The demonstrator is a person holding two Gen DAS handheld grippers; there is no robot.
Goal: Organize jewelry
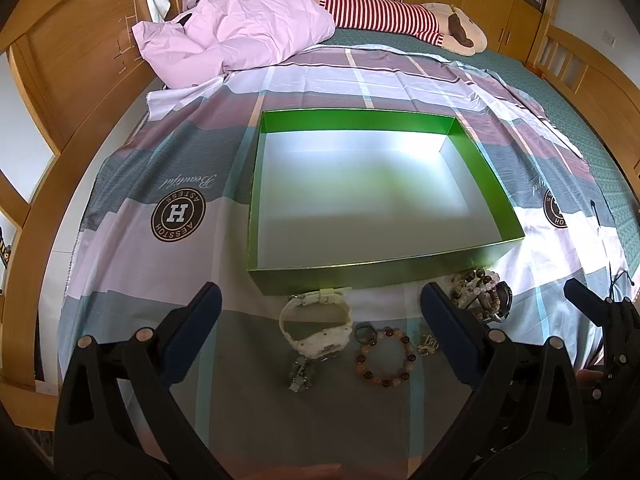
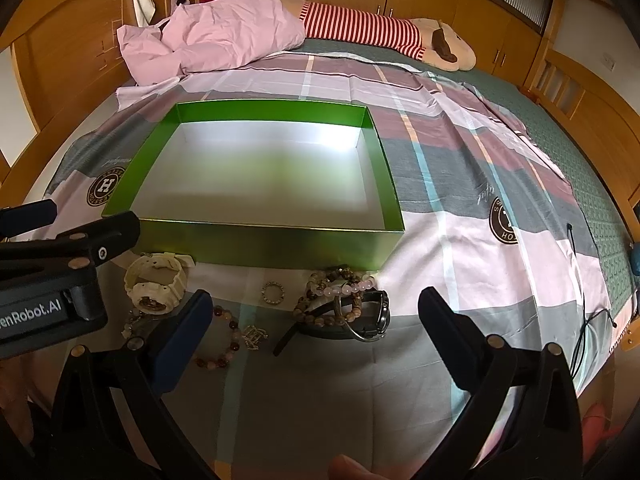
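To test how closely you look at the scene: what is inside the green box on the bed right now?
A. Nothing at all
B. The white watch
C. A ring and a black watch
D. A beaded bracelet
A: the green box shows only its bare pale floor, while the white watch, beaded bracelet and the other jewelry lie on the sheet in front of it.

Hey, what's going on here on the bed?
A person holds two grippers over jewelry laid on the bedsheet. The left gripper and right gripper are both open, holding nothing. A white watch, beaded bracelet and other pieces lie before the green box, which has nothing in it yet.
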